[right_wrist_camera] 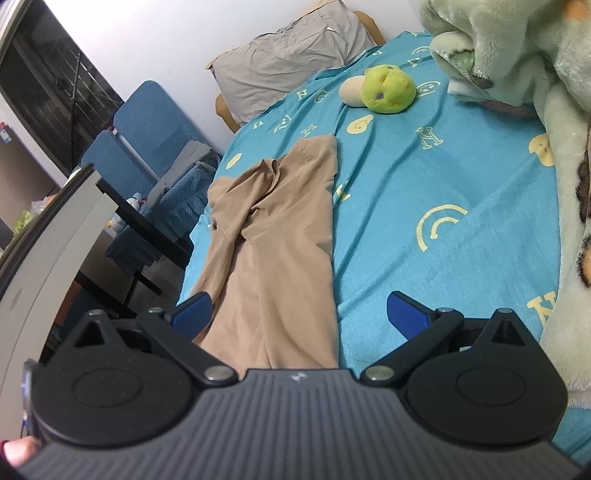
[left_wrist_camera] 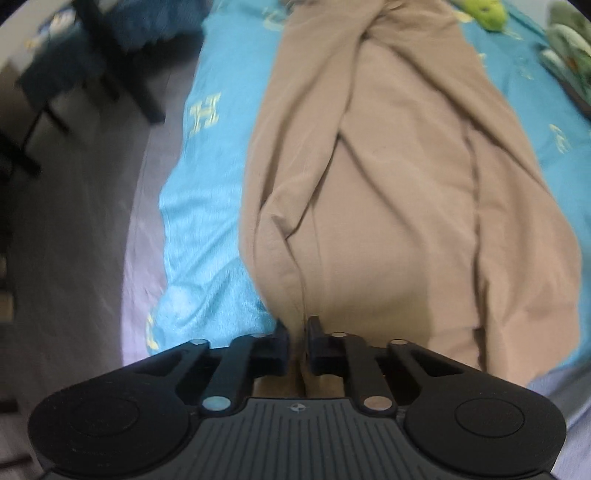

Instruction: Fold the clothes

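Your left gripper (left_wrist_camera: pixel 297 341) is clenched on the tan trousers' (left_wrist_camera: pixel 388 192) near edge; your right gripper (right_wrist_camera: pixel 299 314) hangs released. Pulled one-handed, the cloth could bunch or slide off the bed (right_wrist_camera: pixel 461 184).

The near end of the tan trousers (right_wrist_camera: pixel 273 258) runs under the right gripper's body in the right wrist view, so the hem there cannot be seen. In the left wrist view the whole picture is smeared by blur; the trousers' (left_wrist_camera: pixel 388 192) far end is cut off by the top edge, and the fabric pinched between the left gripper (left_wrist_camera: pixel 297 332) fingers disappears behind them. The green plush toy (left_wrist_camera: pixel 484 14) is clipped at the top edge. The fleece blanket (right_wrist_camera: pixel 535 55) runs off the right side. The chair (left_wrist_camera: pixel 110 55) is a dark blur.
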Tool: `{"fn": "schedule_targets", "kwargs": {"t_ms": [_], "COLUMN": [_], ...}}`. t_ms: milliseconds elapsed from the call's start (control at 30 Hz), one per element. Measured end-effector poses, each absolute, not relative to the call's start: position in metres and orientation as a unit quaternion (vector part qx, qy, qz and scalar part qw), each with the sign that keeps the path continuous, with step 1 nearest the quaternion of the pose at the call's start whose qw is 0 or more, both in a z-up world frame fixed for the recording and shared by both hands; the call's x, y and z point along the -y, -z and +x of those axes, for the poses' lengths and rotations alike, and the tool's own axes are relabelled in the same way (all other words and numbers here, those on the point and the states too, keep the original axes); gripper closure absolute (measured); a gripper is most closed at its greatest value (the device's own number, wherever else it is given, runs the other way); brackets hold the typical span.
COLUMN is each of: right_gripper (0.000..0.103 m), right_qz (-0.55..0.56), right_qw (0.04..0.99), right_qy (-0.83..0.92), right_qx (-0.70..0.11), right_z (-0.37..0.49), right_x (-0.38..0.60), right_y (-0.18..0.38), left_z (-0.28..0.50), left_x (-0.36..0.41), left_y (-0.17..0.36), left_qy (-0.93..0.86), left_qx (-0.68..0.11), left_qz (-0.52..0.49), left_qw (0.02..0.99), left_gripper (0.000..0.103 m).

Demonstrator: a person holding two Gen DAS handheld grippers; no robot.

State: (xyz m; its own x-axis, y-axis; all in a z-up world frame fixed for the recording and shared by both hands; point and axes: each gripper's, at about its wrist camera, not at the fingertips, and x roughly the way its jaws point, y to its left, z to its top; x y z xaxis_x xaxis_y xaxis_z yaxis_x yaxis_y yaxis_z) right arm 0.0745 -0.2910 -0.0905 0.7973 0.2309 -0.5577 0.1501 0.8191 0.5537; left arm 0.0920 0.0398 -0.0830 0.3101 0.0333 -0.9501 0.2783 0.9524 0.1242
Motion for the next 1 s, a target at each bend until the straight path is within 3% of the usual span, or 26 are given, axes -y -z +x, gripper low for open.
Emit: {"fn": "schedule_targets", "kwargs": {"t_ms": [200,433,567,633,733,833,1000], "right_gripper": [0.0,0.0,0.0,0.0,0.0,0.0,0.001], "right_qz": [0.306,0.313,0.318,0.325,0.336,0.347,0.379], "right_qw": [0.898,0.895,0.892,0.887,0.875,0.855,0.804], "right_qy": [-0.016,-0.015,-0.017,-0.021,-0.024,-0.025,-0.056], "right_qx": [-0.315,-0.318,-0.323,-0.328,-0.348,-0.384,-0.454], "right_z": [0.074,0.074,0.074,0.075,0.079,0.084,0.093], "right_x": [0.294,0.298,0.297,0.299,0.299,0.297,0.287], "right_y": [0.09,0.093,0.095,0.098,0.105,0.116,0.14], "left_z": [0.058,0.036,0.03,0.033,0.04,0.065,0.105], "left_x": [0.004,0.052,0.051,0.038,0.013,-0.025,-0.046], "left_y": [0.031,0.05,0.062,0.056,0.047,0.059,0.096], "left_qy": [0.144,0.251,0.27,0.285,0.282,0.221,0.126], "left_qx": [-0.51,-0.531,-0.532,-0.527,-0.511,-0.495,-0.55], "left_qz": [0.17,0.158,0.137,0.094,0.019,-0.065,-0.128], "left_qw": [0.831,0.794,0.791,0.795,0.812,0.838,0.816], "left_gripper": [0.096,0.093,0.076,0.05,0.029,0.023,0.023]}}
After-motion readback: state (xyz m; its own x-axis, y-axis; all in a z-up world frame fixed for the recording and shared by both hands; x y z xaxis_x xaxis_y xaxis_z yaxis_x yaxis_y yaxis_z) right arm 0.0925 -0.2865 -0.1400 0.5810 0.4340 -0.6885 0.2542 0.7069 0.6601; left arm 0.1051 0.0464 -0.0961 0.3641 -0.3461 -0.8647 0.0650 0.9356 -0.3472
